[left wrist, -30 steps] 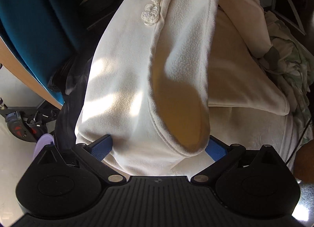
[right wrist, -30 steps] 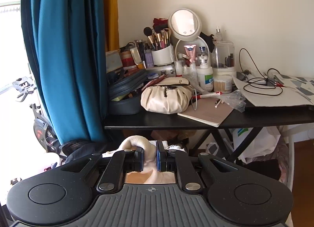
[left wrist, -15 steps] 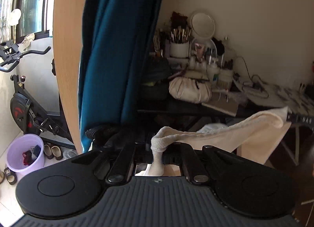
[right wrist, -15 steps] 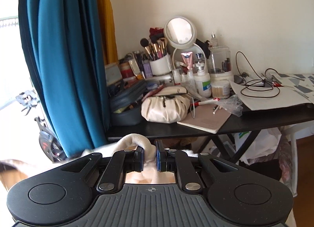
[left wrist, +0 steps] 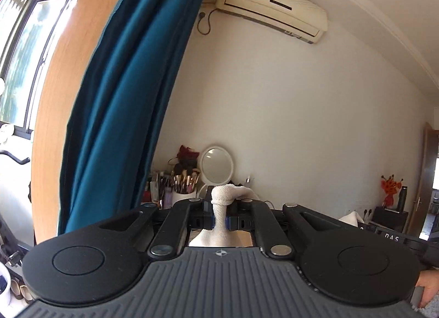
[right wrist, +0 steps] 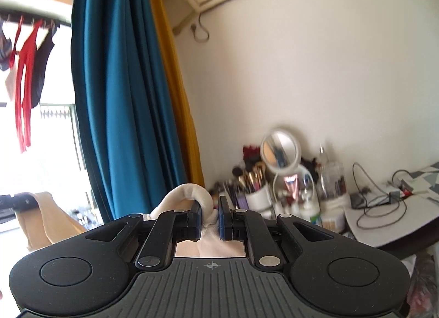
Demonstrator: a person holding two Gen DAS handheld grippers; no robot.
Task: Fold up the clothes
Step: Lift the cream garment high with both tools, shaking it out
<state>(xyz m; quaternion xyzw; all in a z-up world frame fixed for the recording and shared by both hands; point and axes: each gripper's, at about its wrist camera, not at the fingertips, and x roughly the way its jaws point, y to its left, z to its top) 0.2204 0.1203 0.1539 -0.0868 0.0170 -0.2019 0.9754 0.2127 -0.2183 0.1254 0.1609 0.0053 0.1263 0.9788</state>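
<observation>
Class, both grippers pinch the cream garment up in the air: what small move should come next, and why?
Probably draw the two grippers apart. The left gripper and right gripper each clamp a bunched fold of the cream garment, with cloth sagging between them, so spreading should flatten it before folding.

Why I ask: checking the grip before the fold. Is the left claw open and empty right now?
No, the left claw is shut on a bunched fold of the white garment, which sticks up between its fingers.

Most of the white garment (left wrist: 221, 217) hung below both black grippers, out of sight. The bottles and brushes on the table (right wrist: 389, 231) looked blurry. Only the fingertips of a hand (left wrist: 428, 292) showed at the edge.
</observation>
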